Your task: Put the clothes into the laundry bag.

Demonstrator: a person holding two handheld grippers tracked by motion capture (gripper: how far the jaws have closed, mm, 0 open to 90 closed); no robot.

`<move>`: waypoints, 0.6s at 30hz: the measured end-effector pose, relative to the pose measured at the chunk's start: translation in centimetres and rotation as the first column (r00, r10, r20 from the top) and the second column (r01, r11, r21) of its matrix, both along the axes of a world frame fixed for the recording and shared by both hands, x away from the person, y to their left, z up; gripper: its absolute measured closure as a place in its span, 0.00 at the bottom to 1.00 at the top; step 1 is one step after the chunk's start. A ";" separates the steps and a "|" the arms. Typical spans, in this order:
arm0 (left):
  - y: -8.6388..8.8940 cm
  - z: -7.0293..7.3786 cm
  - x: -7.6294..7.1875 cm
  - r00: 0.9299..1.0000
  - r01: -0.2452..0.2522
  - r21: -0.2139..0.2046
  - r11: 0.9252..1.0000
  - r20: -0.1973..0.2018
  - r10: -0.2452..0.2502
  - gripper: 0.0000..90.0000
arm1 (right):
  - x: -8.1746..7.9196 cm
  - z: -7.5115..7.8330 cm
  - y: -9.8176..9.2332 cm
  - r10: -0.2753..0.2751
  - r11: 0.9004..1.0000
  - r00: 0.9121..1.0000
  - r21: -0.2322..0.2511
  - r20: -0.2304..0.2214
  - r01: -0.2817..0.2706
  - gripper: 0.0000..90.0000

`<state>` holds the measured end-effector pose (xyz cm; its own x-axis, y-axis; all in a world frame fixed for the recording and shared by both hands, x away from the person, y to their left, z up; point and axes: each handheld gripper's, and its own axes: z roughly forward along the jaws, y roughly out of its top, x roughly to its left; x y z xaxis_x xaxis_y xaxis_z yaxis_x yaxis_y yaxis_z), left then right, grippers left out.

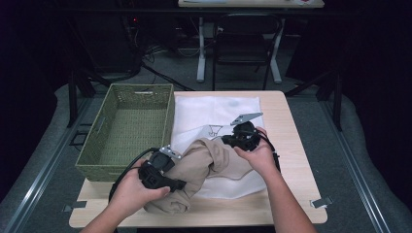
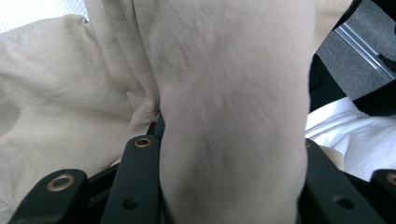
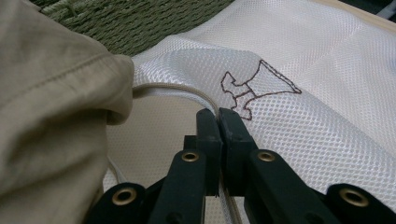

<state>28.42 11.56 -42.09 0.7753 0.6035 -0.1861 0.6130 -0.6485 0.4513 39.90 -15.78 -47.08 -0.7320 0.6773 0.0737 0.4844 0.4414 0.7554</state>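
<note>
A beige garment lies bunched over the front part of a white mesh bag with a dark stitched emblem. My left gripper is at the garment's near left end, shut on a thick roll of the beige cloth, which fills the gap between its jaws. My right gripper is at the bag's middle, jaws pressed together on the bag's piped rim. In the right gripper view the garment hangs just left of the jaws, at the bag's mouth.
A green woven basket stands on the left of the wooden table, touching the bag's left side; its weave lies behind the bag. A chair and desk legs stand beyond the table's far edge. Bare wood lies to the right.
</note>
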 end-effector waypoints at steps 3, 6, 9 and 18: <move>-0.3 -0.5 0.0 1.000 0.008 0.005 1.000 -0.006 -0.008 0.71 | 0.0 0.0 0.0 0.000 1.000 1.000 0.001 -0.002 0.000 0.97; -0.6 -0.8 -0.1 1.000 0.012 0.002 1.000 -0.014 -0.012 0.71 | 0.0 0.0 0.0 -0.001 1.000 1.000 0.002 -0.004 0.001 0.97; -0.9 -1.1 -0.1 1.000 0.022 -0.002 1.000 -0.019 -0.022 0.71 | -0.1 0.0 0.0 0.000 1.000 1.000 0.002 -0.004 0.000 0.97; -1.6 -2.2 -0.1 0.999 0.026 -0.008 1.000 -0.037 -0.026 0.71 | -0.1 0.0 0.1 0.002 1.000 1.000 0.005 0.000 -0.002 0.97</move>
